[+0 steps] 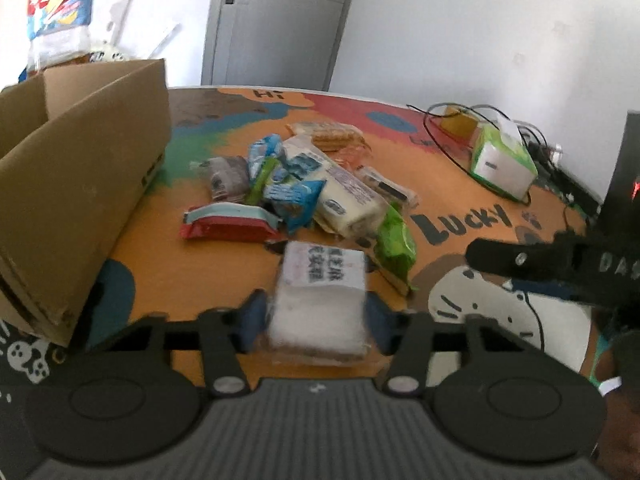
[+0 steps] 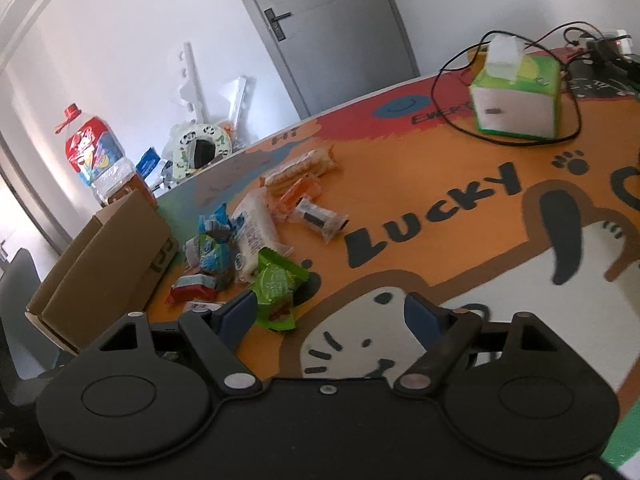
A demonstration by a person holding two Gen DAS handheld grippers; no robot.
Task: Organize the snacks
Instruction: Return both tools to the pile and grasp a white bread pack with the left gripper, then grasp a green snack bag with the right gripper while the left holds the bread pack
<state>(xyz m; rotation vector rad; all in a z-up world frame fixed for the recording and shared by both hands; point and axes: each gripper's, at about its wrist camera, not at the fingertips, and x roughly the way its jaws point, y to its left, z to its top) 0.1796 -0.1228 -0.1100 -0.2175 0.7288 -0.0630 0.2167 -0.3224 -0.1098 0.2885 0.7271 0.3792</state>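
Observation:
My left gripper (image 1: pixel 316 312) is shut on a white wrapped snack pack (image 1: pixel 320 300) with black print, held just above the table. A pile of snacks (image 1: pixel 304 184) lies beyond it: a red pack (image 1: pixel 230 226), blue packs, a long white pack (image 1: pixel 344 196), a green pack (image 1: pixel 394 246) and biscuits. An open cardboard box (image 1: pixel 76 184) stands to the left. My right gripper (image 2: pixel 330 314) is open and empty over the table, with the green pack (image 2: pixel 276 284) just past its left finger. The pile (image 2: pixel 248 232) and the box (image 2: pixel 104 264) show in the right wrist view too.
A green tissue box (image 2: pixel 516 96) ringed by black cables sits at the far right of the table. The right gripper's body (image 1: pixel 560 264) shows at the right of the left wrist view. A large water bottle (image 2: pixel 94 152) and clutter stand beyond the table's far edge.

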